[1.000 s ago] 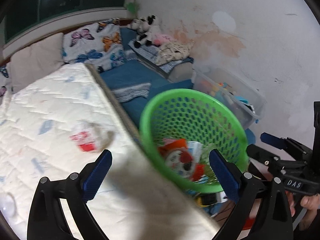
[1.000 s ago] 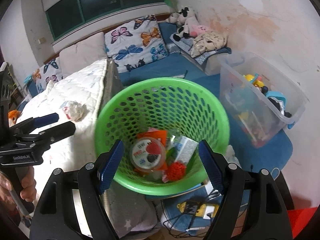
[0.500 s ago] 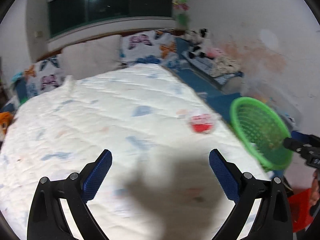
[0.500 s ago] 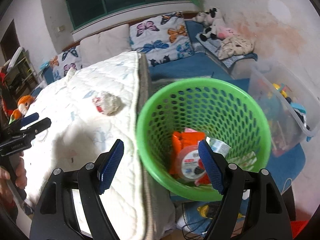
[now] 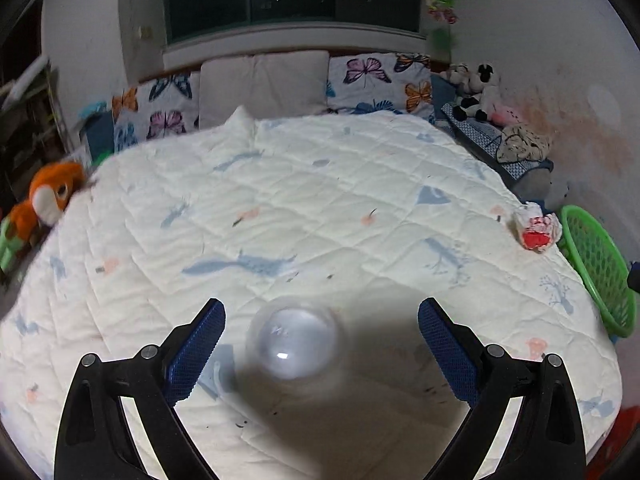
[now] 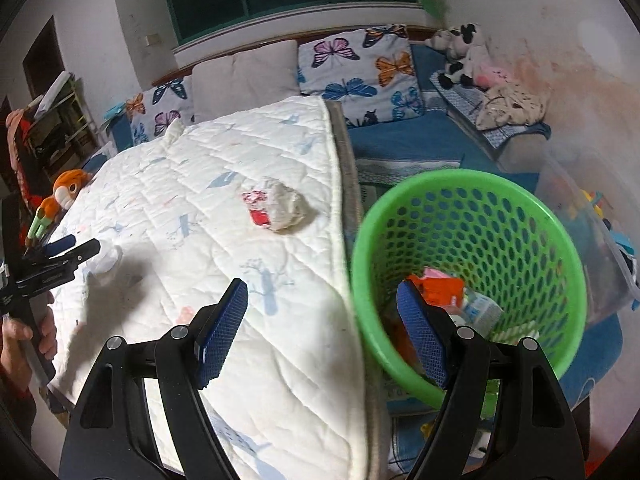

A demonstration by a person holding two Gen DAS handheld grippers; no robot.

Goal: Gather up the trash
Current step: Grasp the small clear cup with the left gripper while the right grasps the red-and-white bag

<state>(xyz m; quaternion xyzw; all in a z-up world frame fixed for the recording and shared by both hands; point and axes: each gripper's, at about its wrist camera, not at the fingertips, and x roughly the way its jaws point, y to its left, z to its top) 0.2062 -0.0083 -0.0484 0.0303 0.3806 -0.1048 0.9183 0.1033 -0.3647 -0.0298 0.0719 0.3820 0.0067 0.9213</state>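
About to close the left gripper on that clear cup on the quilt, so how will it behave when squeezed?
The clear cup looks thin-walled and see-through, so it is probably light and may buckle under a hard squeeze. Its round, smooth shape could slip or roll between the left gripper's open pads. The soft quilt beneath may let it tip if nudged.

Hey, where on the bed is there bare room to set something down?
The quilt is bare from the pillows down to the clear cup. The wrapper sits at the edge by the basket. The basket already holds trash.
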